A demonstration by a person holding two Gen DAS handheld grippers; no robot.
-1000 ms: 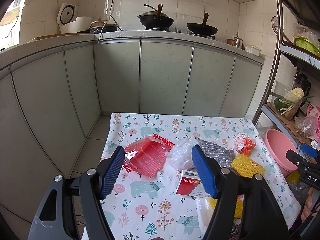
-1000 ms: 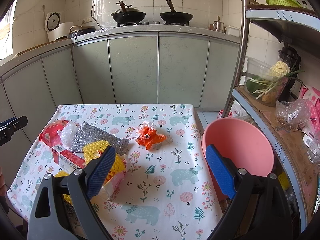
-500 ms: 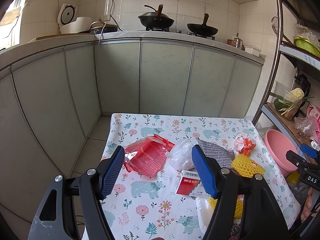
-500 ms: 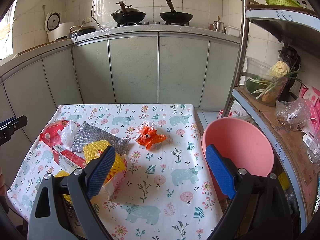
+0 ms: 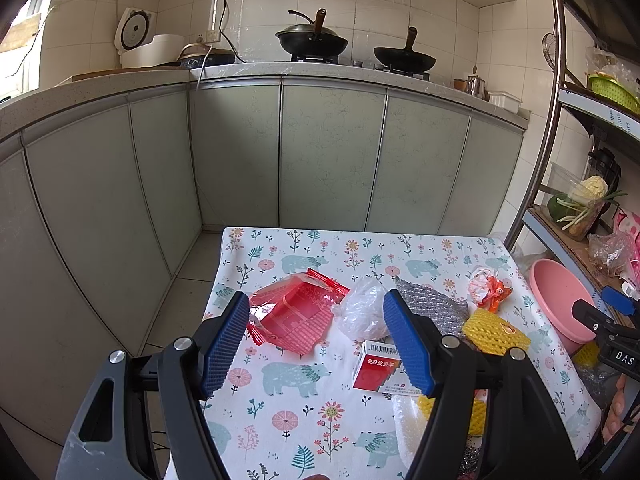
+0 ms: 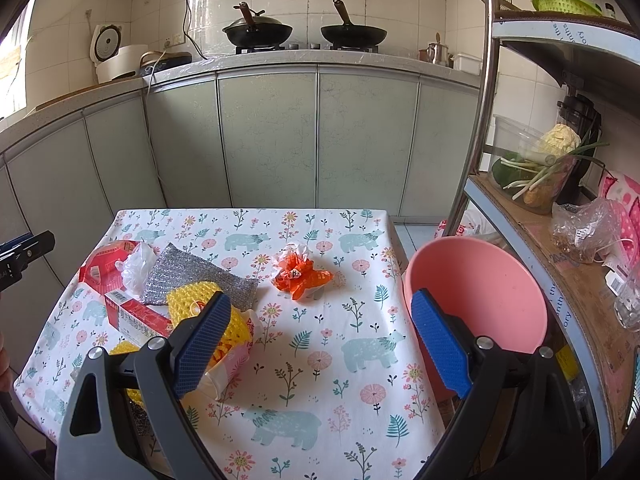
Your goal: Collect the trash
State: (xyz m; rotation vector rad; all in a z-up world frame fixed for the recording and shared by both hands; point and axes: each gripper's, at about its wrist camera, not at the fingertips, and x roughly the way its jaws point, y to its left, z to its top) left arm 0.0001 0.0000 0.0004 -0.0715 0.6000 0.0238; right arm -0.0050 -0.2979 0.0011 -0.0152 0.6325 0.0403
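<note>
Trash lies scattered on a table with a floral bear cloth (image 5: 296, 376). A red plastic tray wrapper (image 5: 296, 314), a crumpled clear bag (image 5: 362, 312), a red and white medicine box (image 5: 378, 368), a silver scouring pad (image 5: 434, 306), yellow foam netting (image 5: 494, 330) and an orange wrapper (image 6: 300, 274) all rest on it. My left gripper (image 5: 316, 344) hovers open above the near left of the table, holding nothing. My right gripper (image 6: 320, 340) hangs open over the near right part, beside a pink basin (image 6: 476, 292).
Grey-green kitchen cabinets (image 5: 328, 156) run behind the table, with woks on the counter. A metal shelf rack (image 6: 532, 240) with vegetables and bags stands to the right, close to the pink basin. Tiled floor (image 5: 176, 304) lies left of the table.
</note>
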